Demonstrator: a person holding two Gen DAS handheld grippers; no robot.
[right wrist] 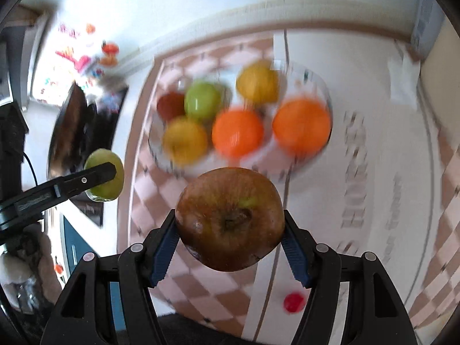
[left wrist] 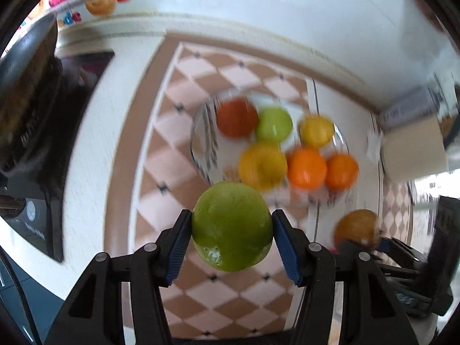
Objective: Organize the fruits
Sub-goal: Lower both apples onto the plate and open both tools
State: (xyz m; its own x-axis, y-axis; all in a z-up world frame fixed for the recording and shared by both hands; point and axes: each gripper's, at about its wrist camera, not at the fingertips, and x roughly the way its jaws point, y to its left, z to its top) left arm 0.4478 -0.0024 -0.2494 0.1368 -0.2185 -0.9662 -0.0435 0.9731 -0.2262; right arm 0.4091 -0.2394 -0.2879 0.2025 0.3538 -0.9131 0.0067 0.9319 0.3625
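My left gripper (left wrist: 232, 240) is shut on a green apple (left wrist: 232, 225) and holds it above the checkered tablecloth, short of a clear glass bowl (left wrist: 201, 141). The bowl holds several fruits: a red apple (left wrist: 236, 118), a green apple (left wrist: 273, 125), lemons and oranges (left wrist: 307, 167). My right gripper (right wrist: 230, 238) is shut on a brownish-red apple (right wrist: 230, 218), also in front of the bowl (right wrist: 323, 86). The brown apple shows at right in the left wrist view (left wrist: 356, 228). The left gripper's green apple shows at left in the right wrist view (right wrist: 105, 175).
A dark pan (left wrist: 26, 66) sits on a black stove at the left. A wall runs behind the table. A small red object (right wrist: 293, 302) lies on the cloth near the front. A box-like object (left wrist: 414, 146) stands at the right.
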